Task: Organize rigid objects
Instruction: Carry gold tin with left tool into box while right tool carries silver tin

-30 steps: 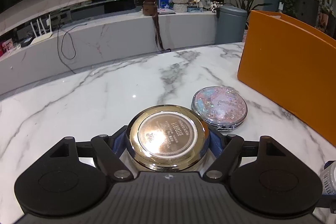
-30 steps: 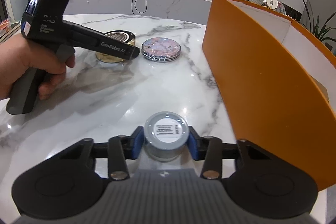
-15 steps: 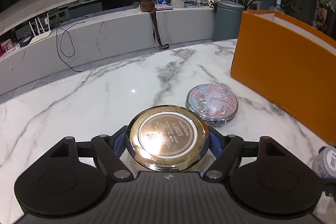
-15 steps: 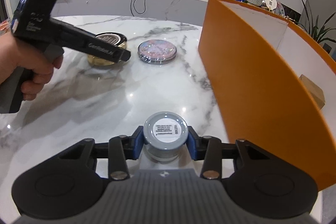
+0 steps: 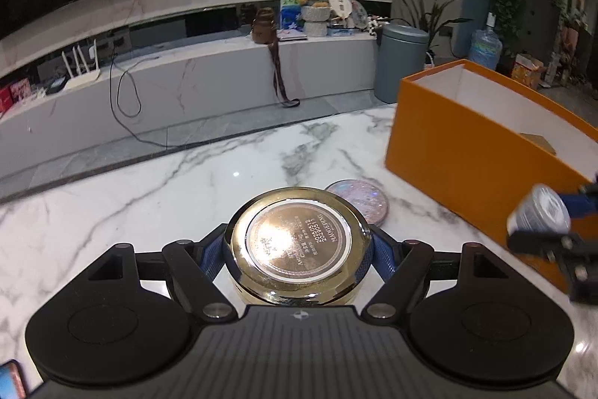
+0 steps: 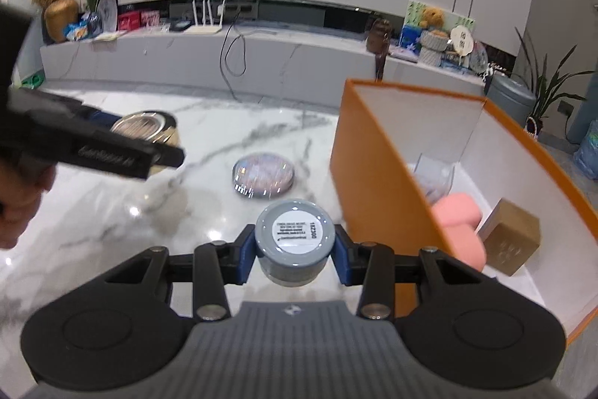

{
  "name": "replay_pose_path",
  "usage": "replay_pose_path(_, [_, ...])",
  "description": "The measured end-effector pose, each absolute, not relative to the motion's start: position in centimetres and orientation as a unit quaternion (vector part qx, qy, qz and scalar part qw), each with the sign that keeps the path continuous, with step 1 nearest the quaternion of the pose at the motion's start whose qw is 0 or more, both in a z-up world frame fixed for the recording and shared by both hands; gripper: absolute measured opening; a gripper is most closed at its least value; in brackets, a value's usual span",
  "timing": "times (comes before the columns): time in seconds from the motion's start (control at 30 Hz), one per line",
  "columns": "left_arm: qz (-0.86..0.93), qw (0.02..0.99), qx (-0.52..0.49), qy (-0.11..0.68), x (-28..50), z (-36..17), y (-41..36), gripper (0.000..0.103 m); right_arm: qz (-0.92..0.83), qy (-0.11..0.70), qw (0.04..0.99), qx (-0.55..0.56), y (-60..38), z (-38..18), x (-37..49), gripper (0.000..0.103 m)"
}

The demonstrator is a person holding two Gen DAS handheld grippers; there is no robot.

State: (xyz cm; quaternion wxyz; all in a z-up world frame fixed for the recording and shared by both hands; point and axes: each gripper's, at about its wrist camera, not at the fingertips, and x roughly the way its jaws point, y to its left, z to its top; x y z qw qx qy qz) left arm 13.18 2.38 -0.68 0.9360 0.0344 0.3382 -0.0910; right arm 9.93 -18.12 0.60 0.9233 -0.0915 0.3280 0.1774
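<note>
Left gripper (image 5: 299,249) is clamped on the gold jar (image 5: 297,243), blue pads squeezing both sides of it, bottom label facing the camera, and the whole thing is up off the marble table (image 5: 149,204). Right gripper (image 6: 293,249) has its jaws pinched tight on a small grey-lidded jar (image 6: 293,234), also held in the air, right next to the near wall of the orange box (image 6: 377,174). Box is open on top, with a pink sponge (image 6: 458,223) and a gold cube (image 6: 512,238) sitting inside. Sparkly round compact (image 6: 263,176) is lying flat on the table between the two grippers, just beside the box.
</note>
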Motion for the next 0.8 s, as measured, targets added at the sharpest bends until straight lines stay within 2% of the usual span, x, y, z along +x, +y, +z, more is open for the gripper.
replay_pose_path(0.43, [-0.133, 0.935, 0.099, 0.312, 12.6, 4.5, -3.5, 0.088, 0.152, 0.274, 0.949, -0.042, -21.2, 5.9, 11.1, 0.042])
replay_pose_path(0.8, [-0.208, 0.922, 0.164, 0.284, 14.4, 7.9, -13.4, 0.088, 0.08, 0.282, 0.956, -0.009, -30.1, 8.4, 13.2, 0.042])
